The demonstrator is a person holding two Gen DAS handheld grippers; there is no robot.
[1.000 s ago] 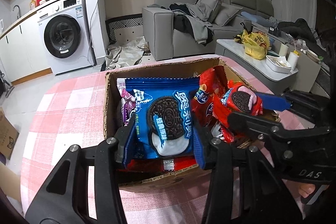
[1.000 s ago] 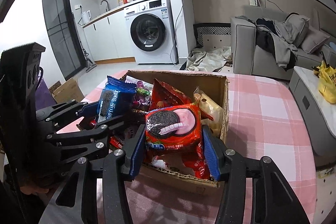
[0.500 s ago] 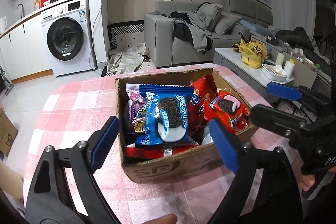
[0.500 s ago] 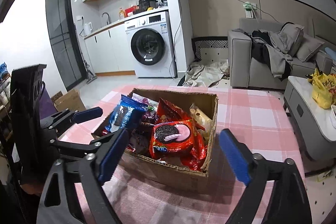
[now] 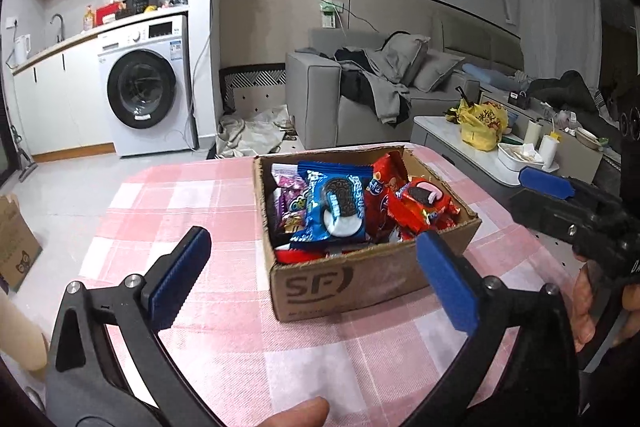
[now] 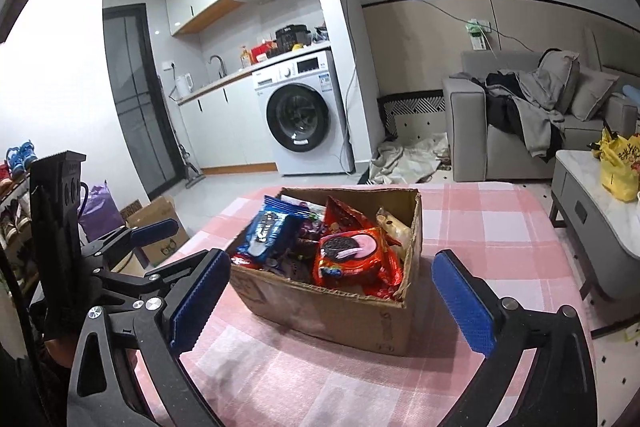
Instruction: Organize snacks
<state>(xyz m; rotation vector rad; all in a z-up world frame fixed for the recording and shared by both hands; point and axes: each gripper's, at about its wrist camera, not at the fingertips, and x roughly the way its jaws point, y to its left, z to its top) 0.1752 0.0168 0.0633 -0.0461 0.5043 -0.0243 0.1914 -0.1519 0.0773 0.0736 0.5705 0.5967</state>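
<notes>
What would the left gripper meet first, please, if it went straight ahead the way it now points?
Probably the cardboard box: its near wall lies centred ahead of the left gripper, whose open jaws hold nothing. Depth is unclear.

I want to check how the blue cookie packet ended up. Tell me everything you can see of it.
The blue cookie packet is glossy blue plastic printed with a black-and-white sandwich cookie. It stands propped and tilted in the open cardboard box, near its left side, leaning against a purple packet and red packets. Neither tongs touch it.
</notes>
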